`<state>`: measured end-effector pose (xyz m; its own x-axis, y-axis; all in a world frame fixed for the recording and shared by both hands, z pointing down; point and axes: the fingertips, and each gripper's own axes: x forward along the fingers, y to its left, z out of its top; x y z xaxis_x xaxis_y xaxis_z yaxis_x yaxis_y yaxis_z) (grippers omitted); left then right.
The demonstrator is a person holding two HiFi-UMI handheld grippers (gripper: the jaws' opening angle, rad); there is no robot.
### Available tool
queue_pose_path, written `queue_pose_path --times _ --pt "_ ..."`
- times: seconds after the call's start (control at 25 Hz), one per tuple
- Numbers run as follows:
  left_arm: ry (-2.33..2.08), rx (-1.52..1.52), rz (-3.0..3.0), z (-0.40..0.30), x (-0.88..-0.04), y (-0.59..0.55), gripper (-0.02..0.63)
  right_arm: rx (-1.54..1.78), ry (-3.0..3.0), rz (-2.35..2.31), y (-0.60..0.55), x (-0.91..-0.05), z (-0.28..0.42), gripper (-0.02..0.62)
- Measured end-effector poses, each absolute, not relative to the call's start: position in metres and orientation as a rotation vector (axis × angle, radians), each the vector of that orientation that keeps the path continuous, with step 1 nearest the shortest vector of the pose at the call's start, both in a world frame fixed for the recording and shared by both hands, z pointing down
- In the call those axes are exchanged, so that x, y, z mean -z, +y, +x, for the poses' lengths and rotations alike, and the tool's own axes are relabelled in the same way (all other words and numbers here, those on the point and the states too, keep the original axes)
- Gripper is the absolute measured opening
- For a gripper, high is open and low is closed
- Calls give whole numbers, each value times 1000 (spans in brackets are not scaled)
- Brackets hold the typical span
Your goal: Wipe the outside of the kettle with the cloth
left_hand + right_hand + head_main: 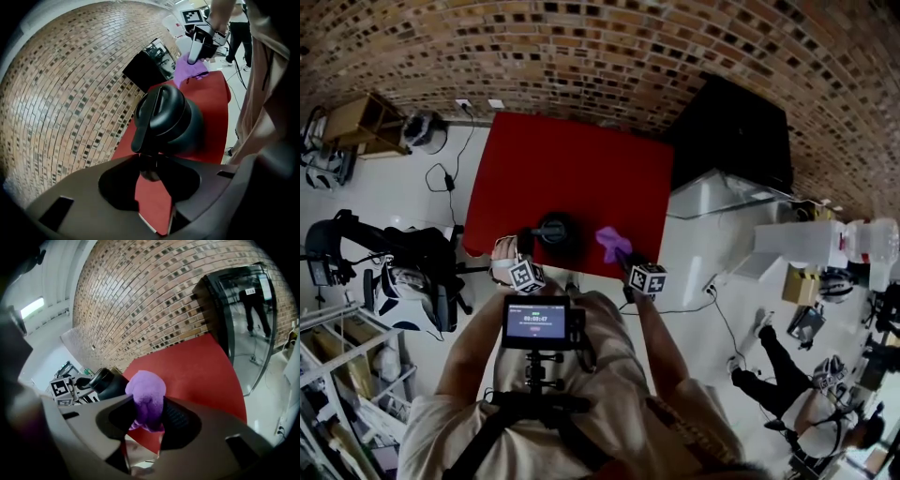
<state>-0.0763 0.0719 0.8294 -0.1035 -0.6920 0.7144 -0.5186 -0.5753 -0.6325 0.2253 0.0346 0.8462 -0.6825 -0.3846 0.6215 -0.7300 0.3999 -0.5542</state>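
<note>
Red table [581, 159], brick wall [581, 47] behind it, black cabinet [736, 131] at the table's right end. Kettle [553, 228] is black, upright, on the table near my edge. Left tongs [152, 183] come at it from my side, angled down. Jaws are spread a little, with red table showing through the gap and the lower end of the handle [149, 119] sitting between the tips. The handle runs from the lid down the kettle's side to that point, and the kettle body fills the left gripper view just past the jaws. Right tongs [145, 427] are pinching the cloth [146, 397]. It's purple and bunched up, clamped between both pads, with a rounded wad sticking out past the tips and a small bit hanging underneath. Cloth is held above the table just right of the kettle, near it but apart, no contact visible in the head view. In the right gripper view the kettle sits off to the left of the cloth, left tongs beside it. In the left gripper view the right tongs point down past the kettle with the cloth drooping off their tips. Small screen [536, 322] on my chest rig is lit.
</note>
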Motion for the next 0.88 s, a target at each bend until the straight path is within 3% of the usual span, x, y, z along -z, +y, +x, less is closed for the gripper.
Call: queue_pose_path --times 0.16,0.28,0.48,0.72,0.88 --pt "1370 1801 -2039 -74 -836 75 126 -1175 -2279 925 38 -846 218 170" --pt "1368 1806 -2103 -71 -837 79 216 -1165 -2306 920 33 -841 211 170" --pt "1663 1667 -2347 -86 -829 101 247 -1144 -2362 961 20 -824 204 170" --pt "2122 1110 -2857 -109 -787 117 247 -946 -2492 1125 5 -754 212 169" --pt "2181 718 -3001 -128 -742 117 247 -747 -2577 1193 9 -694 210 169"
